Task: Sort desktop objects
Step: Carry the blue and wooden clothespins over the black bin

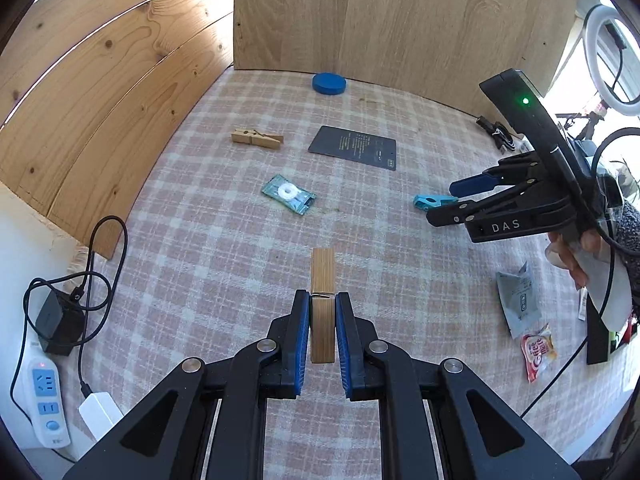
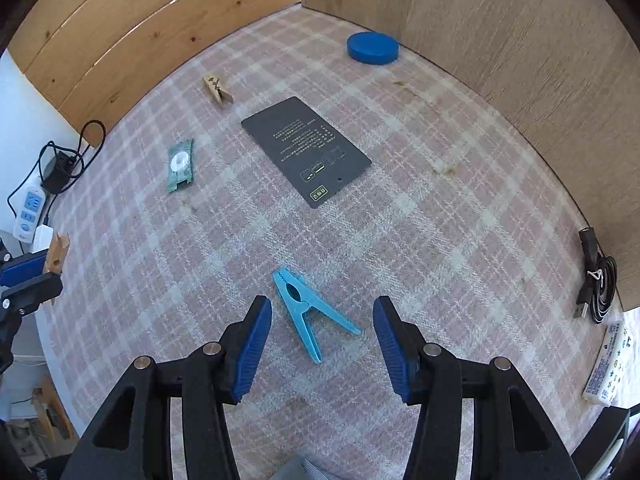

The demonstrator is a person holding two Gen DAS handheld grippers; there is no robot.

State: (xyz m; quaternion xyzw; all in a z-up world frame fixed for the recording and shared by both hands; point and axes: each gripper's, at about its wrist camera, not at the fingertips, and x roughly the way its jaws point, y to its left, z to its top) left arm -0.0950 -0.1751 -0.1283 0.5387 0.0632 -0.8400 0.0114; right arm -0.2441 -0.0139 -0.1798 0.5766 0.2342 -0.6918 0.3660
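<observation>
Blue peg (image 2: 310, 312) lies lower-centre btwn spread right gripper (image 2: 322, 344) jaws, long axis diagonal; left gripper (image 1: 323, 334) pinches wooden peg (image 1: 322, 304).

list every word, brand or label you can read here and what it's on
"DAS": on the right gripper body.
"Coffee mate", partly legible: red and white sachet.
Dark card: lines of print, too small to read.
Grey pouch: small logo, unreadable.
White remote: button labels, too small.
Power strip: no readable text.
</observation>
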